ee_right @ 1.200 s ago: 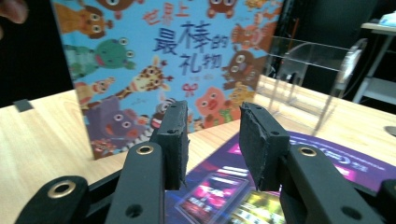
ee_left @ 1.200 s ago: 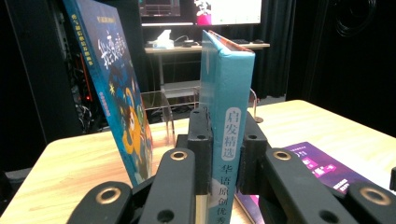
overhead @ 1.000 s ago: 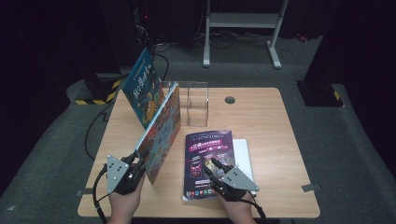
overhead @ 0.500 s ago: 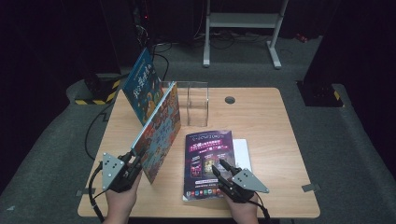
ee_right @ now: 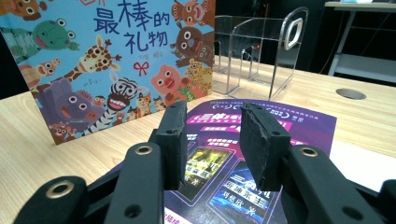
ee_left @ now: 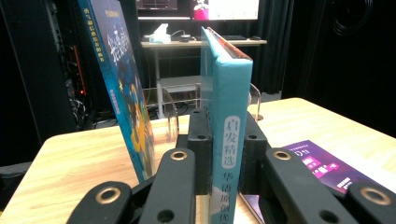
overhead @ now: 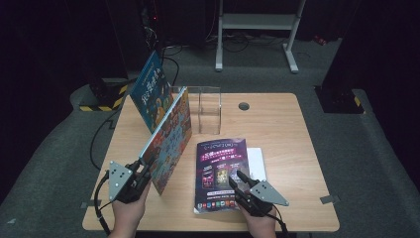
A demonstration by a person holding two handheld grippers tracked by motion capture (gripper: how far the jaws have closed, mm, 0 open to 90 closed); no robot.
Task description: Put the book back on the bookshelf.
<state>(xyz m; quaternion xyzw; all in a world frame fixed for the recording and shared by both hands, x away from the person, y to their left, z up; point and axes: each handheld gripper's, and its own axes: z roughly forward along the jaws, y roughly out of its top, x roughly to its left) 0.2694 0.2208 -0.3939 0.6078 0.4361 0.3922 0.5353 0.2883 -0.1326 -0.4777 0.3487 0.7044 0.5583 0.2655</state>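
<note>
The left gripper (overhead: 132, 179) has its fingers (ee_left: 200, 140) clenched on the near end of a hardcover picture book (overhead: 171, 141), one pad on each cover with the teal spine (ee_left: 229, 140) between them. The book stands on its lower edge on the left half of the surface (overhead: 287, 129), its long axis running from the left hand away toward the far middle. There its far end comes up close to a clear plastic book stand (overhead: 209, 109); whether it touches the stand I cannot tell. The coming move likely turns on this: the stand lies straight ahead along the book's length, so the book probably has to go endwise between the upright dividers. A second, thinner blue book (overhead: 151, 91) leans just left of it at the far left.

The right gripper (overhead: 242, 191) sits low over the near right part of a purple magazine (overhead: 220, 171) lying flat near the middle, a white sheet (overhead: 257, 161) under its right edge. Its fingers (ee_right: 175, 135) are parted and released, grasping nothing; in the right gripper view the magazine's cover lies below and beyond them. So the right hand is nearer the magazine, the left hand nearer the stand's left side.

The book has stiff boards with a matte, busy cartoon-animal cover and a cloth-like spine. The magazine looks thin, glossy and floppy, likely hard to pick up off the flat wood. The stand is rigid and transparent with rounded handle cut-outs; the surface is pale wood grain.
</note>
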